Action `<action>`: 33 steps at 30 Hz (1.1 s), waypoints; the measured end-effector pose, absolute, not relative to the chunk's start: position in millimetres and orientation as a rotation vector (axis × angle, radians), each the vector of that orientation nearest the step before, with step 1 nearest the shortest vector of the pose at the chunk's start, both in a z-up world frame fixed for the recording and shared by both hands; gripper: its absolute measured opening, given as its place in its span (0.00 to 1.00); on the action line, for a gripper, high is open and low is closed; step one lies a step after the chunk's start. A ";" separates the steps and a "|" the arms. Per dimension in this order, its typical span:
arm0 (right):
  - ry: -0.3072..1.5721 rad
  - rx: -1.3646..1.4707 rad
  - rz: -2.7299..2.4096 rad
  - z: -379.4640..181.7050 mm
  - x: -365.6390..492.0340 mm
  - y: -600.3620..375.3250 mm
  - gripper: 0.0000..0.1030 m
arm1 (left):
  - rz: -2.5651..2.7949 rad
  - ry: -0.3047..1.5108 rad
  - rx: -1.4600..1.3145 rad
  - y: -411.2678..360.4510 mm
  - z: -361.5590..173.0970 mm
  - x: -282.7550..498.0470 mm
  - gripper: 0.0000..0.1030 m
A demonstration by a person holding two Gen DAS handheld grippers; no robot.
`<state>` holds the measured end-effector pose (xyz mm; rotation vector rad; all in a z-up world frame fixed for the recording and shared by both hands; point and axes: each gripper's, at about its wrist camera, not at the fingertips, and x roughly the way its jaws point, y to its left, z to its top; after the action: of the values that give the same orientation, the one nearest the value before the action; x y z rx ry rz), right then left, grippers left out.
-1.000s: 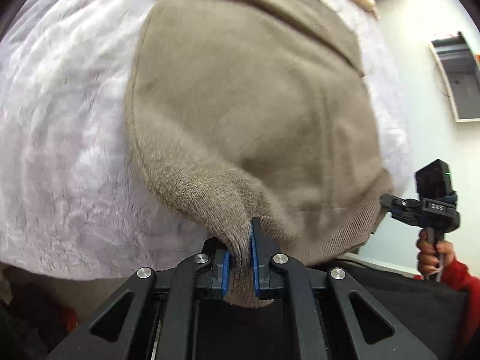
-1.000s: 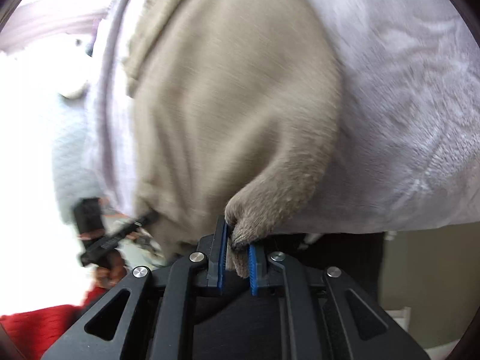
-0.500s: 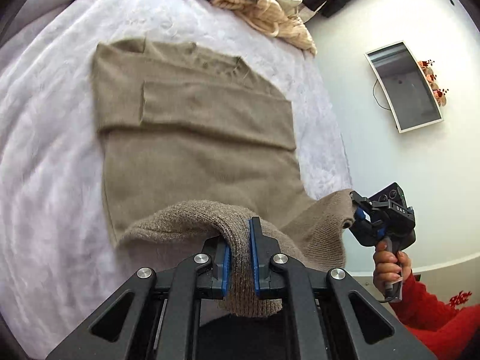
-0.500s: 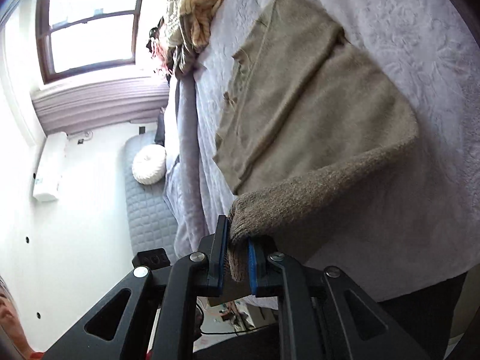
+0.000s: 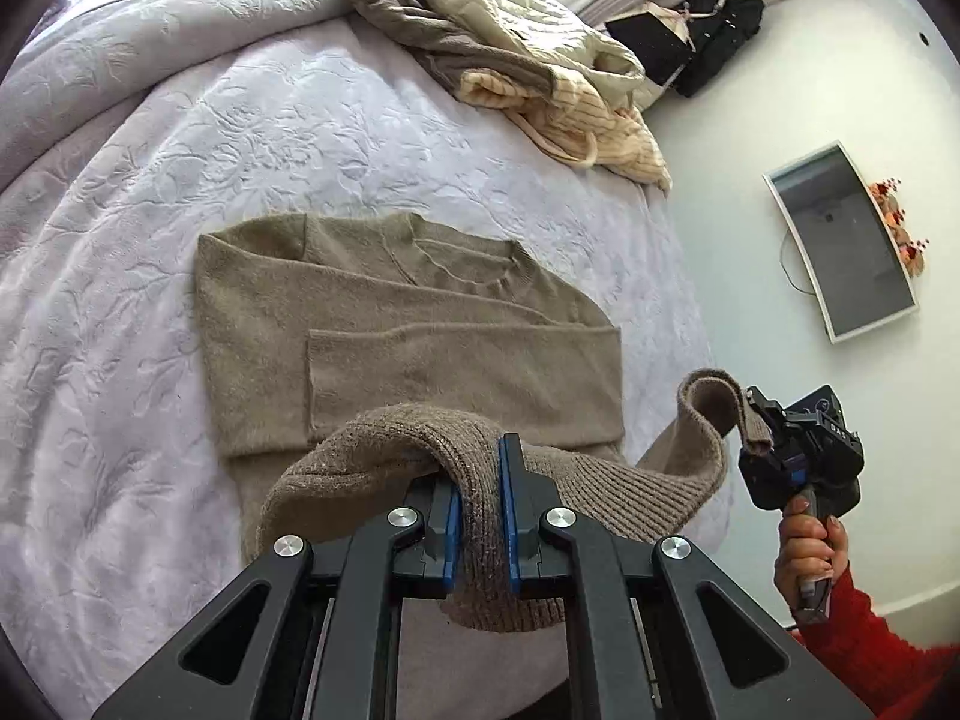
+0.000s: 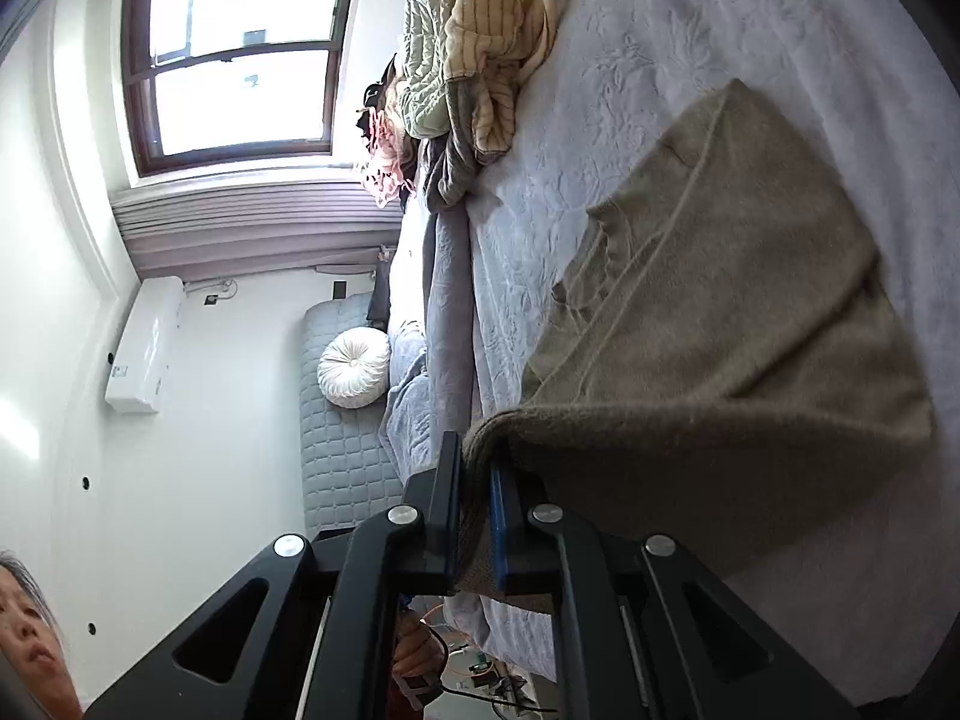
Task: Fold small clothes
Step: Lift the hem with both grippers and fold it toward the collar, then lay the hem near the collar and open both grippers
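A: What is seen, from the largest thing down?

B: A bed [image 5: 150, 192] is covered by a pale embossed bedspread. A brown sweater [image 5: 384, 330] is laid flat on it, neck toward the far side, with 1 sleeve folded across the chest. A heap of clothes [image 5: 540, 72], cream, pale green and grey, is piled beyond it near the bed's far edge.

A: Where is the sweater's lower edge?

B: It is lifted off the bedspread at 2 corners, while the upper body is left lying flat. The ribbed hem is draped in a sagging band between the 2 grippers.

A: How is the left gripper [image 5: 480, 516] set?

B: Its blue pads are pressed tight on a thick fold of the ribbed hem, and a tail of knit is hung below them.

A: And the right gripper [image 6: 475, 516]?

B: Its jaws are closing, with the other hem corner clamped between them. In the left wrist view the same gripper [image 5: 765, 441] is seen at the bed's right edge, held by a hand [image 5: 810, 552] in a red sleeve [image 5: 870, 648], with the hem curled over its tip.
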<state>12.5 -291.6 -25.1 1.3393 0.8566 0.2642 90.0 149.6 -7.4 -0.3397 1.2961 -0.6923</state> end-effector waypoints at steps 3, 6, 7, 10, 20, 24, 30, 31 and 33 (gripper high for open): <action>0.908 1.328 0.266 -43.3 41.8 -312.6 0.09 | -0.627 1.296 -0.331 136.6 -21.3 111.5 0.12; 0.952 1.333 0.250 -66.2 74.3 -329.0 0.08 | -0.560 1.313 -0.296 119.6 -42.3 135.4 0.12; 0.971 1.329 0.238 -73.6 86.5 -333.8 0.09 | -0.536 1.319 -0.290 115.0 -49.7 143.4 0.12; 1.021 1.326 0.208 -96.8 111.9 -345.2 0.09 | -0.471 1.342 -0.291 106.4 -73.4 167.7 0.12; 1.143 1.339 0.001 -152.1 142.1 -367.7 0.14 | -0.345 1.483 -0.305 113.5 -115.6 204.7 0.13; 1.147 1.258 -0.022 -136.4 140.0 -373.4 0.52 | -0.383 1.462 -0.286 115.8 -95.5 199.0 0.13; 1.136 1.170 -0.015 -116.3 142.2 -368.4 0.53 | -0.466 1.466 -0.264 110.2 -80.4 194.4 0.43; 1.142 1.146 -0.025 -115.6 144.0 -366.4 0.53 | -0.454 1.451 -0.245 109.6 -78.5 193.4 0.70; 1.165 1.074 -0.053 -115.7 150.7 -362.9 0.53 | -0.393 1.394 -0.184 108.0 -73.5 194.9 0.76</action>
<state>150.7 -362.9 -115.7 1.0738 1.1654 -0.0530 194.9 108.0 -73.5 -0.1835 1.3943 -0.3927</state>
